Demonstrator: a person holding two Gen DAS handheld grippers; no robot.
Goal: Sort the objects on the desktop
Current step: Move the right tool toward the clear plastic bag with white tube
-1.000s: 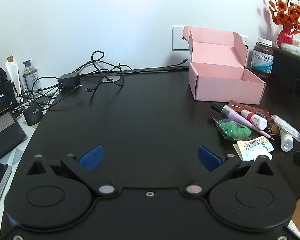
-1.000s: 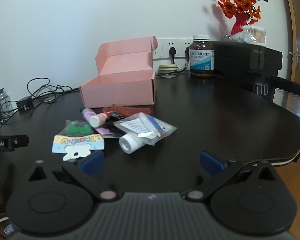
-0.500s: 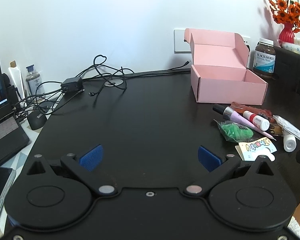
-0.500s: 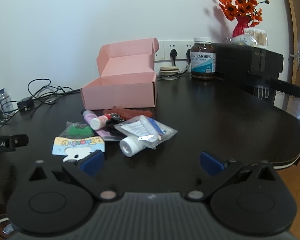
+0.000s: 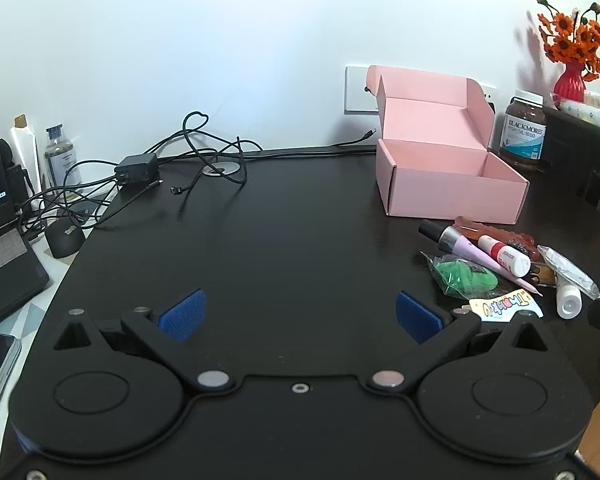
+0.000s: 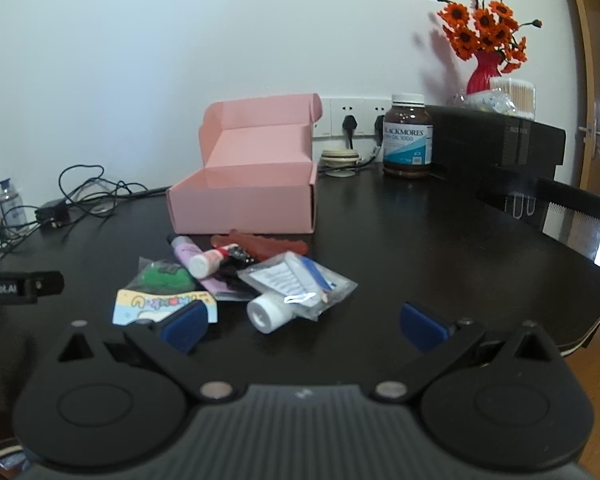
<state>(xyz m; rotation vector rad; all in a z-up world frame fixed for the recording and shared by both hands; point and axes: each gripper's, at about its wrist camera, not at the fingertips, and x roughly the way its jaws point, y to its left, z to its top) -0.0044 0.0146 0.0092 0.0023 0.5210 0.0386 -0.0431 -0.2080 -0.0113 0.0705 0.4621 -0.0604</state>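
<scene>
An open pink box (image 5: 448, 176) stands on the black desk (image 5: 280, 248); it also shows in the right wrist view (image 6: 252, 196). In front of it lies a pile of small items: a green item in a bag (image 5: 464, 276), a purple tube (image 5: 466, 249), a small white-capped bottle (image 6: 210, 260), a bagged white tube (image 6: 296, 284), a colourful card (image 6: 160, 306) and a red item (image 6: 268, 242). My left gripper (image 5: 300, 316) is open and empty, left of the pile. My right gripper (image 6: 304, 322) is open and empty, just before the pile.
Tangled black cables and a charger (image 5: 136, 168) lie at the desk's back left, with a mouse (image 5: 64, 236) and a laptop (image 5: 0, 256) beyond the left edge. A Blackmores jar (image 6: 407, 136), a black case (image 6: 496, 148) and a red vase of orange flowers (image 6: 482, 74) stand back right.
Both grippers have moved slightly forward toward the pile and box. Nothing was grasped.
</scene>
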